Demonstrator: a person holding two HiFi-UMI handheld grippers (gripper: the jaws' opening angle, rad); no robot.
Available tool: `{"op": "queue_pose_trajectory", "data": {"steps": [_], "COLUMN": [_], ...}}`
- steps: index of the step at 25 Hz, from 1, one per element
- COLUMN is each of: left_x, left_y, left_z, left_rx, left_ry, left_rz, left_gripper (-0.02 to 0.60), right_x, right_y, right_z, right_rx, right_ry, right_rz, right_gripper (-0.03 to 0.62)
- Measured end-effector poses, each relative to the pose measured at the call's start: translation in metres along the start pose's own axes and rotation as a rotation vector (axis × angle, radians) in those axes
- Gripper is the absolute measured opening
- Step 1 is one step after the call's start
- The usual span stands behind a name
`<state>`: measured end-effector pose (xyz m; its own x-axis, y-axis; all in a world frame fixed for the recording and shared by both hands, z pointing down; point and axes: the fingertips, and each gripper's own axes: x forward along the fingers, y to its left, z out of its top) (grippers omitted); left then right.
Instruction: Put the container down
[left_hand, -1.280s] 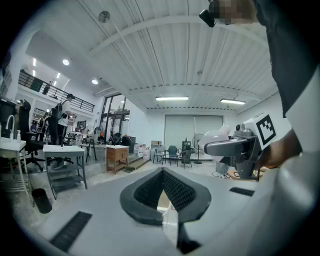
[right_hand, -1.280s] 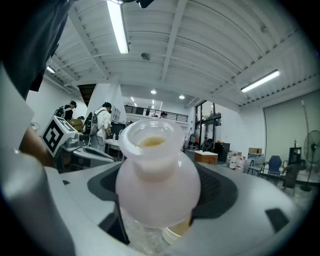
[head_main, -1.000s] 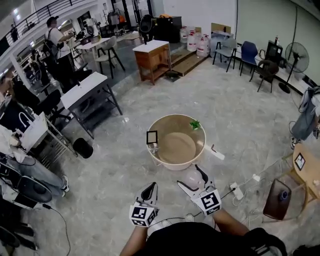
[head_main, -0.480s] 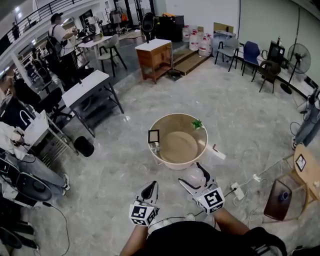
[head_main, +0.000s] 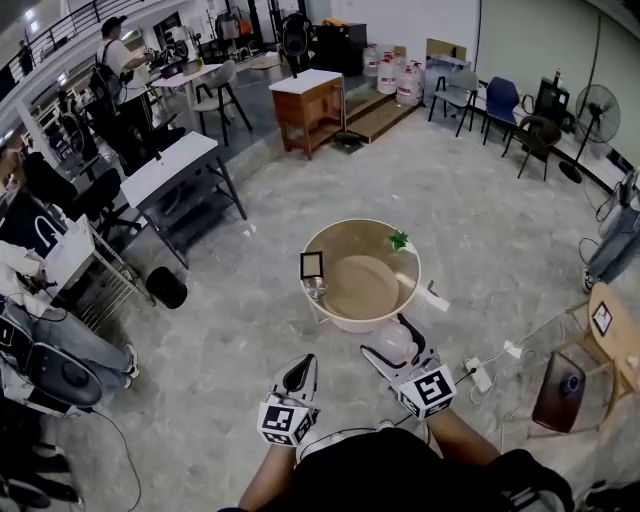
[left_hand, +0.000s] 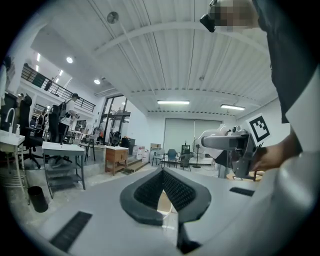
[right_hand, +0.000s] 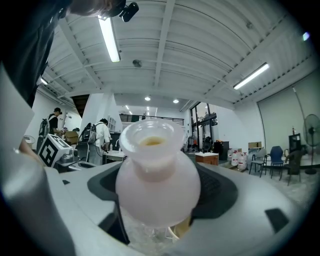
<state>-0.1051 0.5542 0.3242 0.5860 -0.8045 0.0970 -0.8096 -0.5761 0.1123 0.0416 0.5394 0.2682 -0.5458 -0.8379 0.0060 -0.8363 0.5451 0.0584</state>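
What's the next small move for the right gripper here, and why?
Probably ease the right gripper forward over the round beige tub before lowering. Its jaws are clamped on the translucent white container, which in the head view appears to hang just short of the tub's near rim.

Wooden cabinet with white top, white desk near a black bin, blue chair, standing fan, possibly water jugs far back, grey marbled floor.

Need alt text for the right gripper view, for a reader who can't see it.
The right gripper is shut on a pale, translucent, round-bodied container with a wide open neck. Behind lies a large hall: white ribbed ceiling, strip lights, people at left, chairs at right.
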Motion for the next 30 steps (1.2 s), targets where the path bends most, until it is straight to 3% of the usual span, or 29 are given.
{"op": "queue_pose_trajectory", "data": {"steps": [12, 30], "left_x": [0.019, 0.153], "left_y": [0.046, 0.116], "left_z": [-0.011, 0.015], "left_rx": [-0.029, -0.015], "left_ry": [0.05, 0.047], "left_rz": [-0.021, 0.065], "left_gripper": [-0.005, -0.005], "right_x": [0.052, 0.162], "right_y": [-0.007, -0.117], "right_z": [-0.004, -0.021], "right_rx": [0.007, 0.025], "right_ry": [0.011, 0.036], "right_rz": [-0.024, 0.056], "right_gripper": [0.403, 0.403]}}
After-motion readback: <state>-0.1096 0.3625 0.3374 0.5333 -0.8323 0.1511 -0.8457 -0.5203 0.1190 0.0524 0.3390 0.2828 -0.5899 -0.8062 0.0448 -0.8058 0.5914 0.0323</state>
